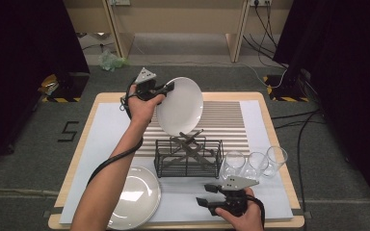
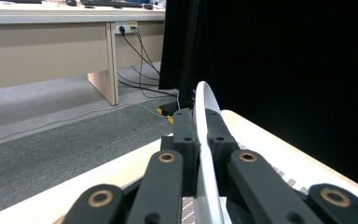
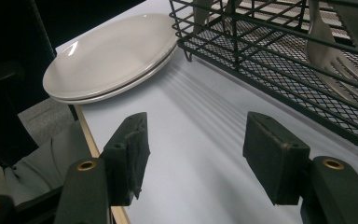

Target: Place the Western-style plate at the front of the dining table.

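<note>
So the white plate (image 1: 179, 107) is a plain, round, glossy dinner plate with no pattern. It's up in the air, tilted on edge with its eating face turned toward the near side of the table, hanging over the back of the black wire dish rack (image 1: 189, 157). Its lower rim sits right by the crossed prongs sticking out of the rack; can't tell if it actually touches them. Seen edge-on in the left gripper view, the plate (image 2: 205, 140) is just a thin white arc.

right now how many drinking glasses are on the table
3, in a row right of the wire rack: left glass, middle glass, right glass. None looks hidden.
</note>
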A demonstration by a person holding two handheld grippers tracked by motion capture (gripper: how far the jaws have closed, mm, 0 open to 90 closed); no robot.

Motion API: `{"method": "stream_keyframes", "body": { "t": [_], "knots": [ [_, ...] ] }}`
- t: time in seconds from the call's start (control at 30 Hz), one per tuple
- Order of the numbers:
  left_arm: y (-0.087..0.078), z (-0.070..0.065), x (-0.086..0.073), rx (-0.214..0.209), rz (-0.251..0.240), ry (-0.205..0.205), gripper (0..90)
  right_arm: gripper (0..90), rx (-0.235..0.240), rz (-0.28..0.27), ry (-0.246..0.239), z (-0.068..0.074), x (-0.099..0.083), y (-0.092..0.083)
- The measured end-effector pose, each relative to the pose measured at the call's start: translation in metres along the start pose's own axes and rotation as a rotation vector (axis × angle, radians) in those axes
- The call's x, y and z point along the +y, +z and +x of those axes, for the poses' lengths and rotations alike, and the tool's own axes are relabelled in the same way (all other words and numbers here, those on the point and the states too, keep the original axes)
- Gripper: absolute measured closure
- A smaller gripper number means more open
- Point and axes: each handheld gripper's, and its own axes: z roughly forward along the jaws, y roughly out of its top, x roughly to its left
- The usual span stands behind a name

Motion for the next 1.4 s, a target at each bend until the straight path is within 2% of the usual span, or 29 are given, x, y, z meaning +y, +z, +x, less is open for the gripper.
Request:
{"method": "stream_keyframes", "body": {
  "t": [0.63, 1.4],
  "knots": [
    [0.005, -0.002, 0.001, -0.009, 0.006, 0.001, 85.6, 40.7, 0.0, 0.003, -0.003, 0.0, 0.0, 0.0],
    [0.016, -0.012, 0.004, -0.034, 0.011, 0.007, 85.5, 40.7, -0.001, 0.006, -0.003, 0.0, 0.0, 0.0]
  ]
}}
